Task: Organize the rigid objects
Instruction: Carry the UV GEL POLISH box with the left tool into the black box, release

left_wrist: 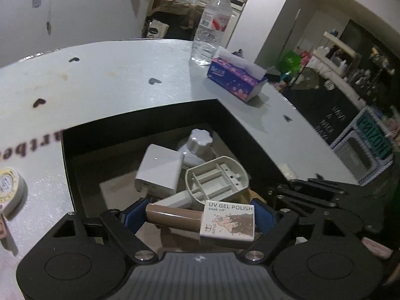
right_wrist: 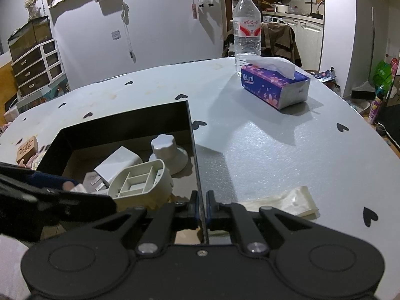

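While the right hand-held gripper (right_wrist: 203,208) pinches the black box (left_wrist: 140,120) by its near wall, the left hand-held gripper (left_wrist: 200,216) clamps the gel polish bottle (left_wrist: 202,221) crosswise, long axis spanning its pads, directly above the box's open interior.

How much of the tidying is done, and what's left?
Partly done. Already in the black box: a white charger, a white knob and a grey plastic shell. In hand: the left hand-held gripper holds a nail polish bottle over the box, while the right hand-held gripper clamps the box's wall. Left on the table: a tape roll and a small wooden block.
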`<state>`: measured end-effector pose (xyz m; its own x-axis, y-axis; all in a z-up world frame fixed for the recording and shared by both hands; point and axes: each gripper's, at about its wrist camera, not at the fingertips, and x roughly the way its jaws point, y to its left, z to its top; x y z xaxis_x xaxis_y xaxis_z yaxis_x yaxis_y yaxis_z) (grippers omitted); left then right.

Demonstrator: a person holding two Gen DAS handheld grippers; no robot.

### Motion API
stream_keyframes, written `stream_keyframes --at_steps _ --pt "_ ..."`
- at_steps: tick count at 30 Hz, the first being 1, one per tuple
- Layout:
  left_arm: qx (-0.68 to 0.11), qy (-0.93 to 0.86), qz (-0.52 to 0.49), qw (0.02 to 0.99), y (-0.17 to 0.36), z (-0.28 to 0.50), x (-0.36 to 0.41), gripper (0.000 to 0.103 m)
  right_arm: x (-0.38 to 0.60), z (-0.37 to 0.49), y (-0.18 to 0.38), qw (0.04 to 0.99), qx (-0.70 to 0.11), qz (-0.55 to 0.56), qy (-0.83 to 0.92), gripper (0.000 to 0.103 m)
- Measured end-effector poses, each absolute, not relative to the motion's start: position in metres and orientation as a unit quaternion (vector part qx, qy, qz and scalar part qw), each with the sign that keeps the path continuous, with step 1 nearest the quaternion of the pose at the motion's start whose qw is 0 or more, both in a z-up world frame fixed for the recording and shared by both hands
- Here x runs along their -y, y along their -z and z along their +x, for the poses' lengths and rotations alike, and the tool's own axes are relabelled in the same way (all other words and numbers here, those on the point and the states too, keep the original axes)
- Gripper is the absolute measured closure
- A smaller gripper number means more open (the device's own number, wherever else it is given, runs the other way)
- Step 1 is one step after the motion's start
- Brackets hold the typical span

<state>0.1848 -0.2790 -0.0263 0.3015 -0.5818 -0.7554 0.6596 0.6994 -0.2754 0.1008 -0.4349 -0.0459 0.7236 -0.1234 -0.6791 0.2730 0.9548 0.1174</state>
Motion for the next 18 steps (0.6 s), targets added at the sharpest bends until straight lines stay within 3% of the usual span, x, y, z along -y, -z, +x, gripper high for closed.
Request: stream_keyframes --at_steps 4,18 --pt "-0.446 0.380 0.048 0.809 0.026 0.187 0.280 0.005 0.437 0.101 0.047 0.922 -0.355 0.110 0.105 0.097" --pt "-0.443 0.399 0.063 0.800 0.020 0.175 0.276 0.004 0.438 0.102 0.047 0.921 -0.357 0.114 0.104 0.097"
